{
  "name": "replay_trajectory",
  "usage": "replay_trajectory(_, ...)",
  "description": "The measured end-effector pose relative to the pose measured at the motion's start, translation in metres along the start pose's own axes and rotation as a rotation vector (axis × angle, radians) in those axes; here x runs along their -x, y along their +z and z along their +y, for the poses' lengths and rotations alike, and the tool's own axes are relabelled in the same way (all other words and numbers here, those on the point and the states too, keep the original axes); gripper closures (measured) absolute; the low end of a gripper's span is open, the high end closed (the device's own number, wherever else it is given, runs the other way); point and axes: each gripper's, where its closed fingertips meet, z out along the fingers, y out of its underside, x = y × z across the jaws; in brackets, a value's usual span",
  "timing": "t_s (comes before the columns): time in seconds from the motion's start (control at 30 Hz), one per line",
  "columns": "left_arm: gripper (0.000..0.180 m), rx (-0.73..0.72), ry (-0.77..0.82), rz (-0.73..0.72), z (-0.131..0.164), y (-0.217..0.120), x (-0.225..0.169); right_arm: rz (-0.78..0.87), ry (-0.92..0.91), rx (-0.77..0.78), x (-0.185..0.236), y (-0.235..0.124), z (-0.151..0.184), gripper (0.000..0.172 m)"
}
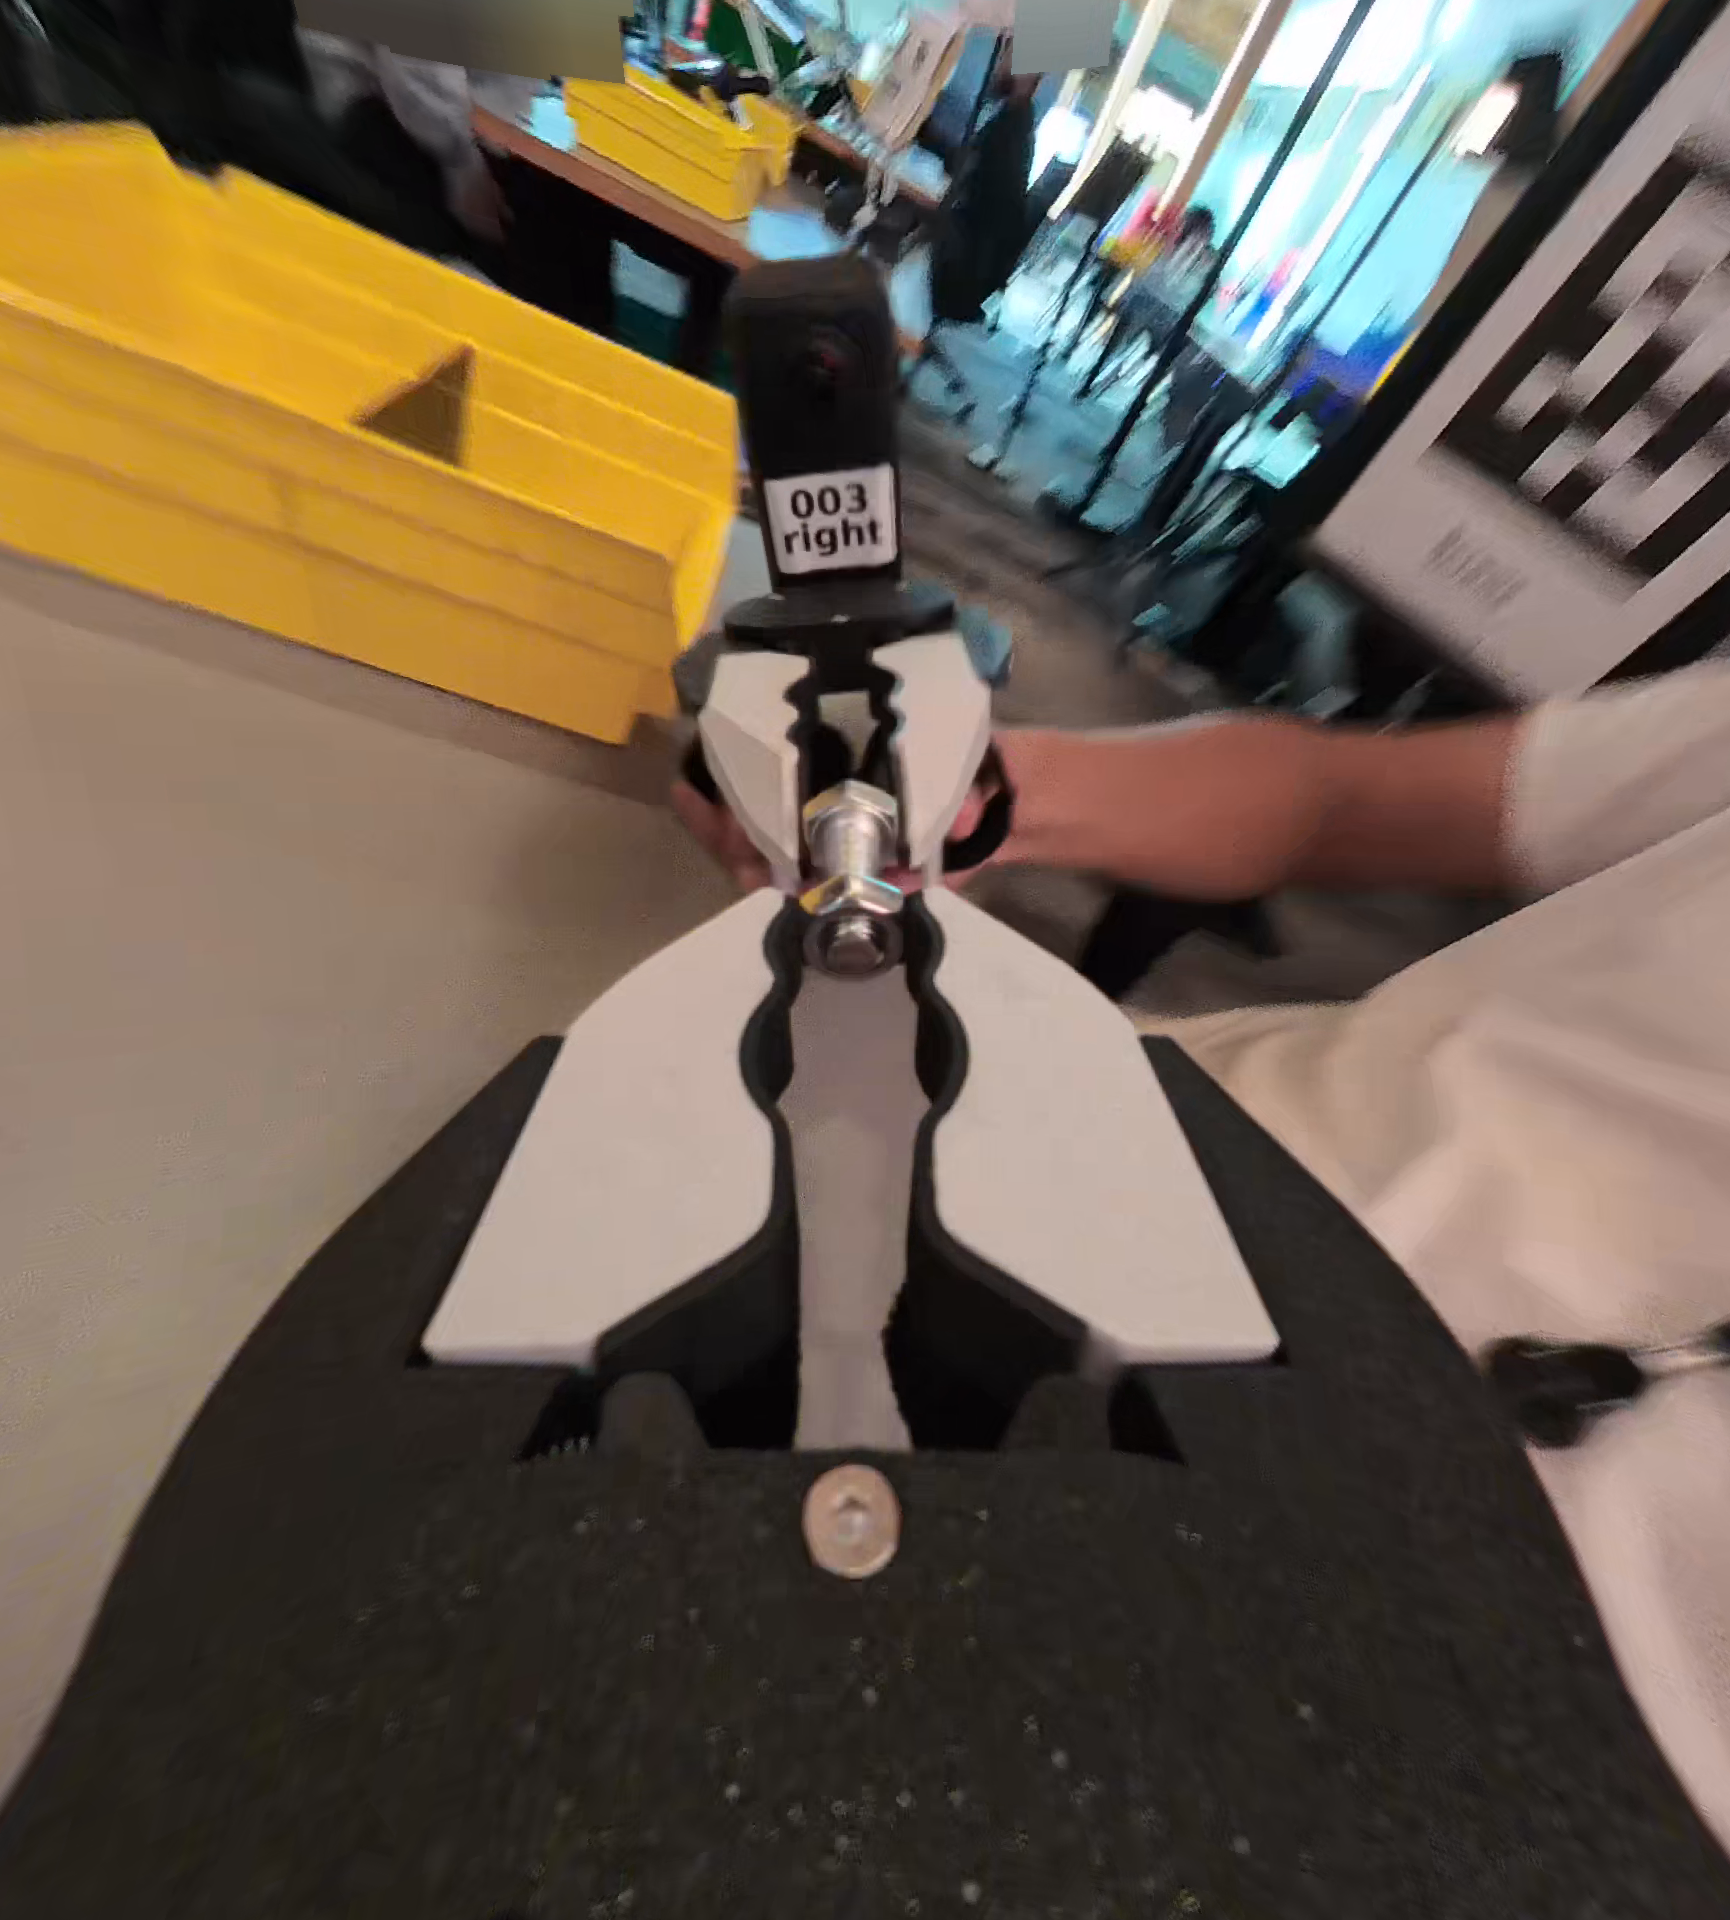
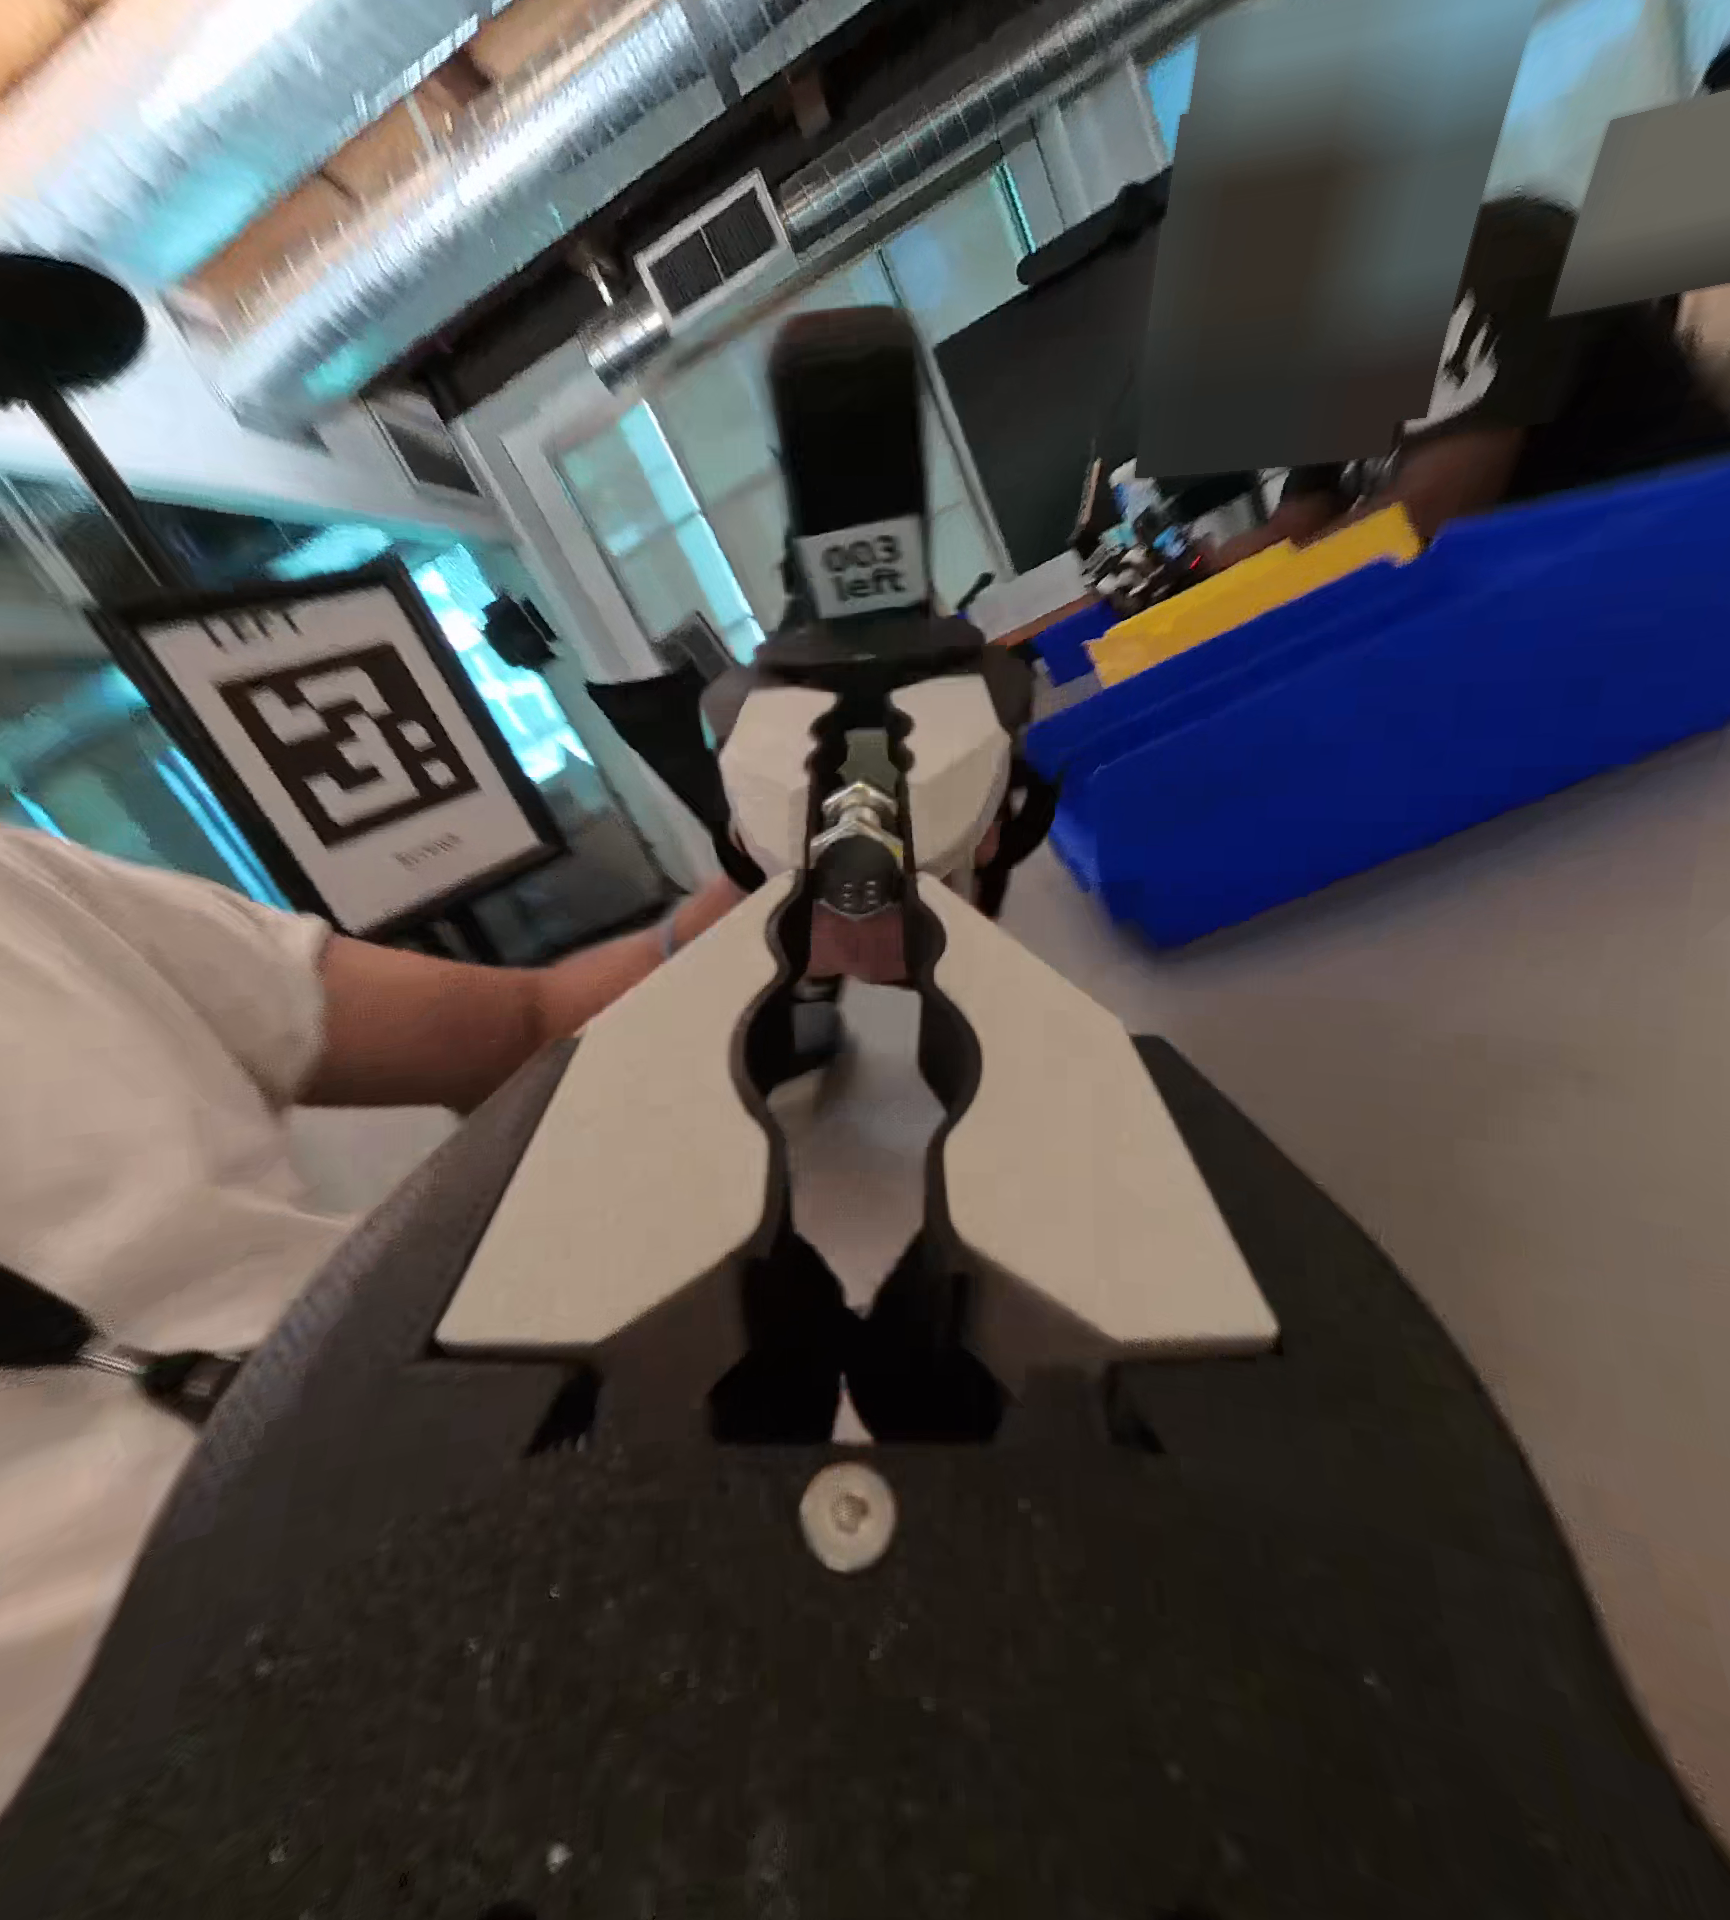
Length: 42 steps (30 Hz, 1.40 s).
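LEFT TONGS: the left tongs [image 1: 850, 940] are clamped on the nut [image 1: 856, 896] end of a silver bolt [image 1: 843, 844], black pads tight against the metal on both sides.

RIGHT TONGS: facing them head-on, the right tongs [image 2: 856, 896] grip the same bolt by its hex head [image 2: 853, 888]. Tip to tip, the 2 tools nearly touch.

BOLT: it's held up in the air between the 2 pairs of tongs, above the tabletop [image 1: 165, 935], its shank running straight from one tool to the other. 2 nuts show along the thread in the right wrist view.

HANDS: a bare forearm [image 1: 1204, 810] in a white sleeve reaches in behind the right tool; another forearm [image 2: 445, 1013] backs the left one.

YELLOW BIN: a yellow bin [image 1: 321, 468] sits on the tabletop, left of the tools in the left wrist view, well apart from them.

BLUE BINS: blue bins [image 2: 1412, 727] lie on the tabletop off to the right in the right wrist view, a yellow one behind them.

BACKGROUND: a framed black-and-white marker board [image 2: 341, 748] stands beyond the tabletop edge; the room behind is blurred.
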Motion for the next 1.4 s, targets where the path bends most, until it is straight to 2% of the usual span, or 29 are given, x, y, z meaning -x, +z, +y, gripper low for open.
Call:
replay_trajectory(0.07,0.162,-0.056,-0.241,0.12,-0.007,0.0,-0.004,0.053,-0.176,0.022,0.0,0.0,0.001,0.155)
replay_trajectory(0.1,0.163,-0.073,-0.307,0.152,-0.007,0.0,-0.003,0.083,-0.257,0.039,-0.002,-0.001,0.003,0.155)
replay_trajectory(0.2,0.162,-0.029,-0.266,0.119,0.002,0.002,0.002,0.139,-0.405,0.105,-0.008,-0.002,0.012,0.154)
replay_trajectory(0.37,0.162,0.014,-0.158,0.06,0.004,0.005,-0.001,0.101,-0.23,0.159,-0.01,0.0,0.021,0.139)
replay_trajectory(0.5,0.162,0.021,-0.154,0.049,0.008,0.006,0.002,0.087,-0.197,0.15,-0.01,-0.001,0.019,0.142)
replay_trajectory(0.57,0.162,0.023,-0.154,0.045,0.009,0.006,0.004,0.094,-0.2,0.156,-0.01,-0.002,0.019,0.153)
replay_trajectory(0.7,0.162,0.012,-0.192,0.042,0.009,0.006,0.008,0.128,-0.223,0.202,-0.014,-0.002,0.022,0.153)
replay_trajectory(0.77,0.162,-0.007,-0.309,0.059,0.008,0.006,0.009,0.16,-0.276,0.212,-0.017,-0.002,0.021,0.153)
replay_trajectory(0.83,0.162,-0.036,-0.517,0.116,0.007,0.005,0.01,0.197,-0.358,0.219,-0.018,-0.002,0.019,0.153)
replay_trajectory(0.9,0.162,-0.082,-0.673,0.242,0.004,0.003,0.005,0.199,-0.386,0.207,-0.014,-0.002,0.014,0.153)
replay_trajectory(0.93,0.161,-0.097,-0.692,0.298,0.003,0.002,0.002,0.201,-0.376,0.205,-0.014,-0.002,0.013,0.153)
replay_trajectory(1.0,0.155,-0.064,-0.607,0.297,0.007,0.002,0.003,0.199,-0.336,0.204,-0.015,-0.002,0.014,0.154)
replay_trajectory(1.03,0.143,-0.034,-0.517,0.234,0.011,0.004,0.008,0.183,-0.297,0.191,-0.015,-0.003,0.014,0.154)
replay_trajectory(1.1,0.098,-0.006,-0.29,0.036,0.015,0.007,0.026,0.165,-0.221,0.169,-0.016,-0.004,0.012,0.153)
replay_trajectory(1.17,0.103,-0.039,0.005,-0.08,0.009,0.005,0.032,0.149,-0.144,0.177,-0.016,-0.005,0.015,0.153)
replay_trajectory(1.23,0.1,-0.124,0.319,-0.121,-0.002,0.002,0.026,0.128,-0.043,0.17,-0.017,-0.005,0.016,0.153)
replay_trajectory(1.27,0.107,-0.131,0.449,-0.123,-0.003,0.002,0.02,0.107,0.02,0.167,-0.016,-0.005,0.016,0.153)
replay_trajectory(1.33,0.111,-0.083,0.591,-0.131,0.004,0.003,0.015,0.061,0.143,0.164,-0.014,-0.005,0.017,0.154)
replay_trajectory(1.4,0.12,-0.02,0.638,-0.114,0.013,0.007,0.012,0.015,0.247,0.168,-0.012,-0.006,0.019,0.154)
